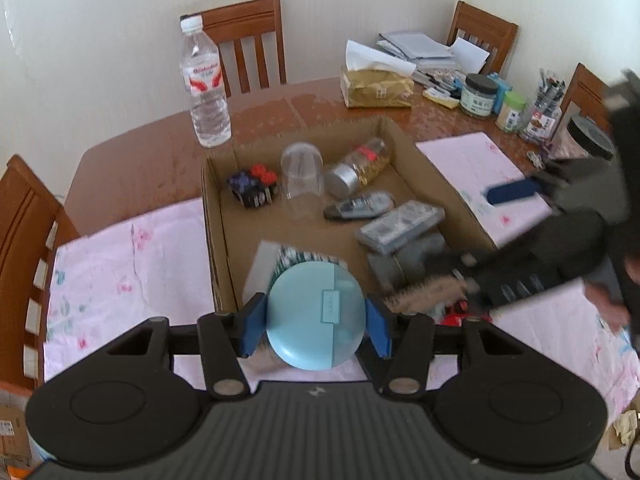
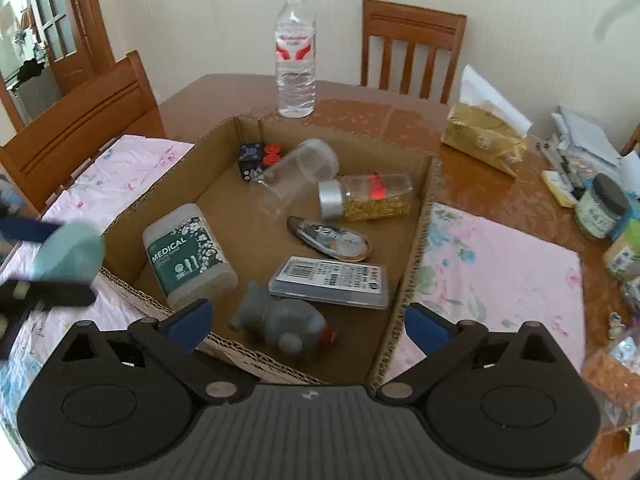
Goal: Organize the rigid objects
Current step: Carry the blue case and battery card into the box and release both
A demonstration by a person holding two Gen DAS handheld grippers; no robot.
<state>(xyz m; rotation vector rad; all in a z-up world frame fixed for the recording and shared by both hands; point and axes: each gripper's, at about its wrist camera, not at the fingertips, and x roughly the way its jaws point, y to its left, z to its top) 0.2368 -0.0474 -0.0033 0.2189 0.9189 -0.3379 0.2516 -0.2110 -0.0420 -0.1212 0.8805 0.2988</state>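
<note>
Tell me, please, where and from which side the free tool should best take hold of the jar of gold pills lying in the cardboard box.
Grip the jar of gold pills across its clear body, coming down from above. It lies on its side with the silver cap pointing left, so the round flanks face the open right tool. The clear cup lies close behind the cap, so the body probably offers more room.

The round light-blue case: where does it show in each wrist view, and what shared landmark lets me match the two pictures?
Left wrist view: the round light-blue case sits low and centre, clamped in the left claw, over the cardboard box's near edge.
Right wrist view: same case at the far left edge, blurred, beside the box's left wall.
Shared landmark: the upright water bottle behind the box.
</note>
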